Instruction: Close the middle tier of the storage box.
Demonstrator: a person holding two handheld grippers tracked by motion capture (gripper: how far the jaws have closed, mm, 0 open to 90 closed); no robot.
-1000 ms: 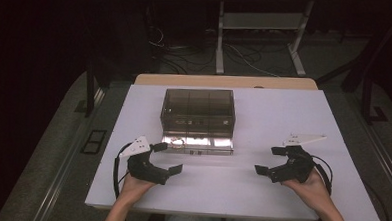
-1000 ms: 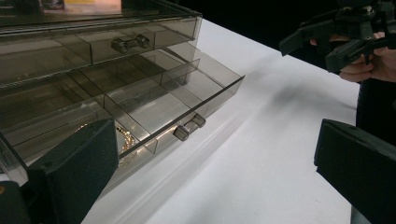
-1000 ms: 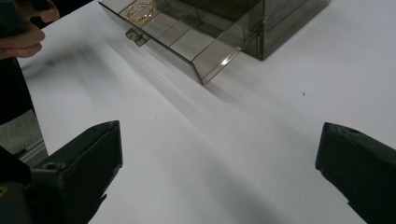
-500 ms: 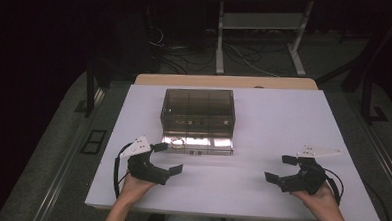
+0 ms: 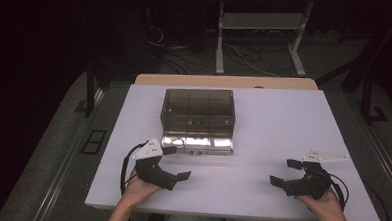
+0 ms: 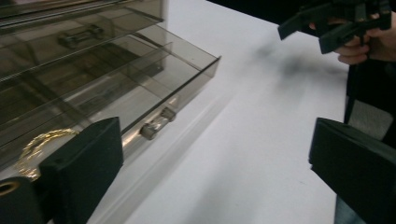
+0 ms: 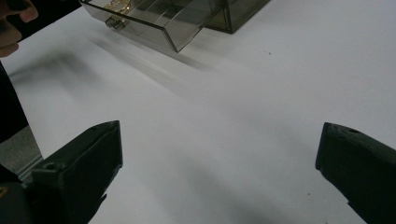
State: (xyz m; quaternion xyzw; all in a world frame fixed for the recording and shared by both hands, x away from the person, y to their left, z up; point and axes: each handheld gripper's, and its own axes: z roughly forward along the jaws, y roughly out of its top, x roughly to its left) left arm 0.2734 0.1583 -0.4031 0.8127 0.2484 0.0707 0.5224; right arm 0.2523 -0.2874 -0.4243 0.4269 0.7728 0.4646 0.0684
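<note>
The box (image 5: 198,113) sits in the middle of the white table (image 5: 283,124), toward the far side. It is made of smoky see-through plastic with flat walls and sharp corners. Its bottom drawer (image 5: 197,143) is pulled out toward the person. The drawer has thin walls inside that split it into parts, and a small round knob (image 6: 149,131) on the front. Something gold and twisty (image 6: 39,142) lies in one part at the end nearest the left gripper.

The left gripper (image 5: 175,162) rests low over the table, just beside the drawer's front corner. A hand holds it from below, with the wrist at the table's near edge. Its black, blocky jaws are spread wide and hold nothing.

The right gripper (image 5: 284,171) is well apart from the box, near the right side of the table. Its jaws point left, spread wide, with nothing between them.
</note>
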